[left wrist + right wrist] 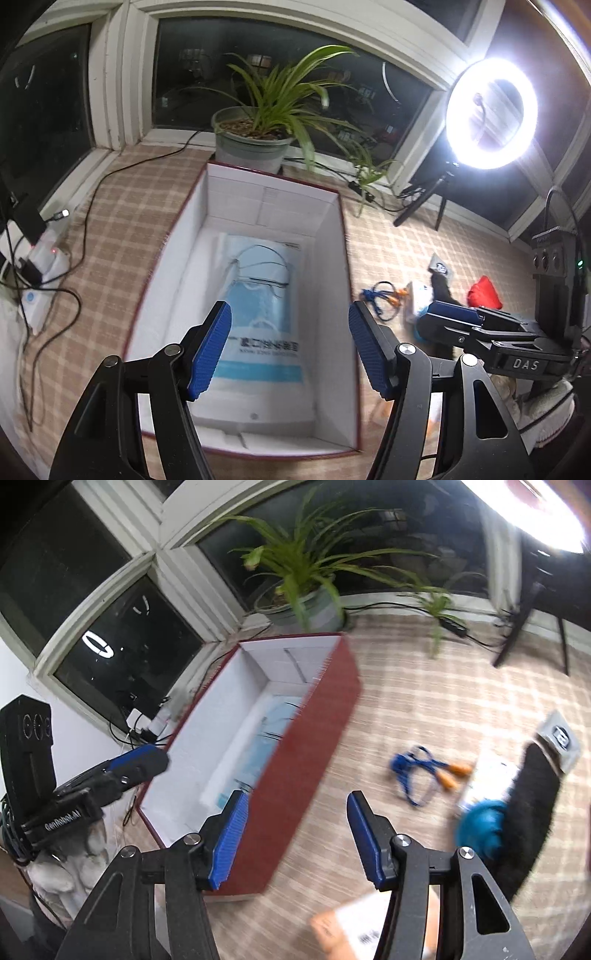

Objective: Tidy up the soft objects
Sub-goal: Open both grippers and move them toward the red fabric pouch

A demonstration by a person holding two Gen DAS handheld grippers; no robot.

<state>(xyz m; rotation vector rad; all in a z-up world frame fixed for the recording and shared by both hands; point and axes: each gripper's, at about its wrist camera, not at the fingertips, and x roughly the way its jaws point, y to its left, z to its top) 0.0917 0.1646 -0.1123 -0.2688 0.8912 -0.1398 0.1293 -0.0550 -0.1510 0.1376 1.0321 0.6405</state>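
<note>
Pale blue plastic wraps the flat pack lying on the floor of the box, with thin dark loops showing through its upper part and a band of printed characters across its lower part; it is the only thing visible inside. The box is long and open-topped, white within and dark red outside, and it stands on a beige checked cloth. Just to the right of the box lie a blue cord with orange ends, a white packet, a round blue thing and a black fuzzy piece with a grey label; a red bundle sits farther right of the box. Behind the box stands a potted plant, and a ring light glows beyond its right corner. The left gripper hangs above the box with its blue pads spread wide, grasping nothing. The right gripper is at the box's near right side, likewise spread and empty.
</note>
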